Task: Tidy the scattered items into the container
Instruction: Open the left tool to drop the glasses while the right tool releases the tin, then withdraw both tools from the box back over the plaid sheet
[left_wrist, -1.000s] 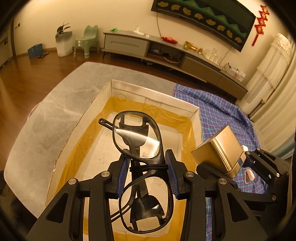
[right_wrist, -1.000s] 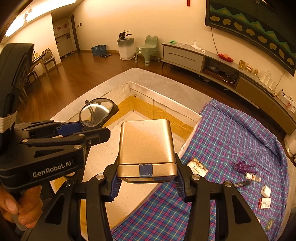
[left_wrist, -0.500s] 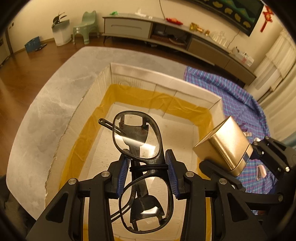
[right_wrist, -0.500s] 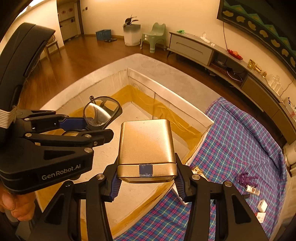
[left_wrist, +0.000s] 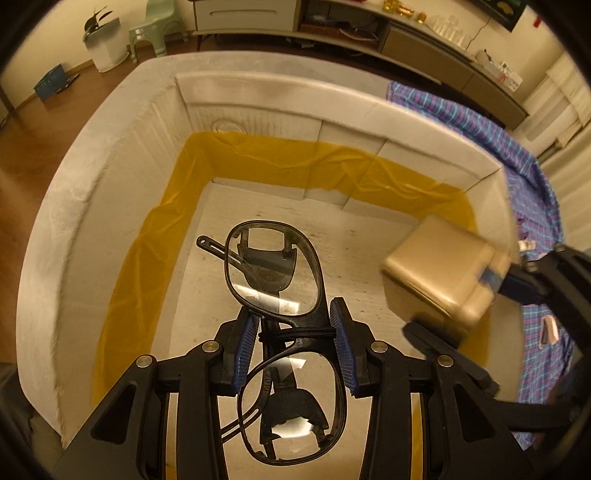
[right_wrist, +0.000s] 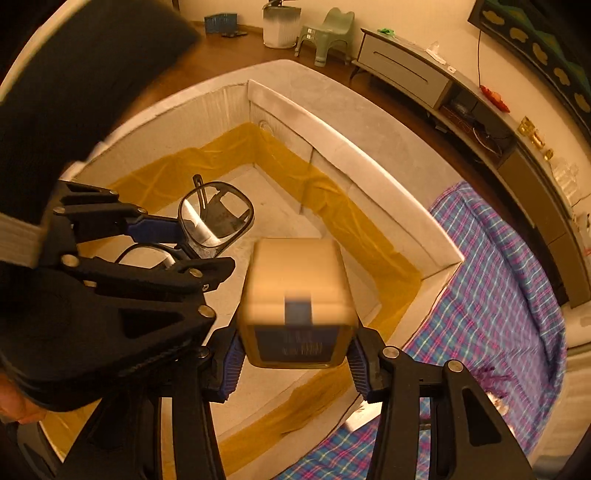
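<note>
- The glasses (left_wrist: 288, 332), black-framed, sit above the floor of the white foam container (left_wrist: 258, 96), clamped at the bridge by the left gripper (left_wrist: 293, 354).
- The gold tin (right_wrist: 297, 295) is clenched in the right gripper (right_wrist: 295, 358) over the container's near corner.
- A plaid cloth (right_wrist: 498, 295) lies just beside the container.

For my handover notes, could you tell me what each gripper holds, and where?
Left gripper: glasses by the bridge. Right gripper: gold tin by its sides.
</note>
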